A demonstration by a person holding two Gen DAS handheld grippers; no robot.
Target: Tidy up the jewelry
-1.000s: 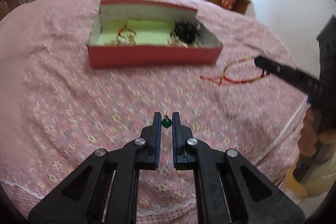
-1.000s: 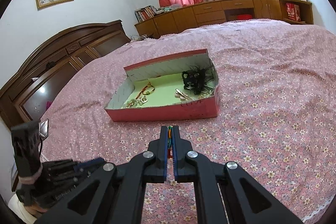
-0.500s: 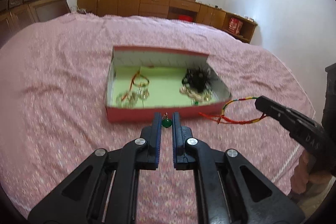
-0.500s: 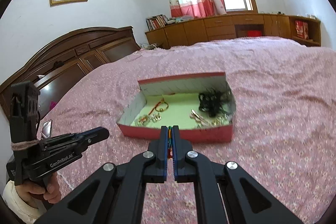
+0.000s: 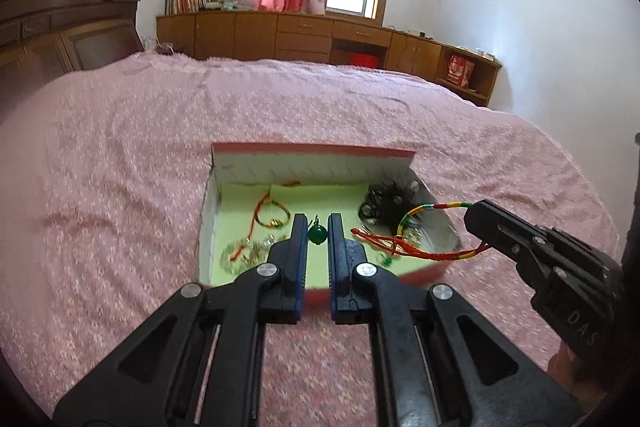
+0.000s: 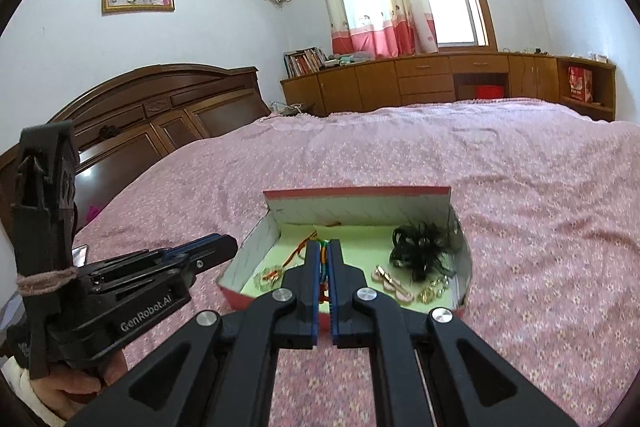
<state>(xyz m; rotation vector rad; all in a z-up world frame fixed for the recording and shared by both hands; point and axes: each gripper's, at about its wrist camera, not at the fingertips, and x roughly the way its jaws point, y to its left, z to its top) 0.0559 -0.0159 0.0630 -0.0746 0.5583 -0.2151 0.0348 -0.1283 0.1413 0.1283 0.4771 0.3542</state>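
While the green bead pendant (image 5: 318,235) hangs pinched at the left gripper (image 5: 318,227) tips above the red box (image 5: 424,273), near its front wall, the right gripper (image 5: 478,213), clamped on the multicoloured cord bracelet (image 5: 416,217), holds it lengthwise over the box's right end.

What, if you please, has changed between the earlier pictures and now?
Both tongs have come in from the bedspread to over the open box. The left tongs still grip the green bead; the right tongs still hold the striped cord. Nothing was let go; the box's contents stayed put.
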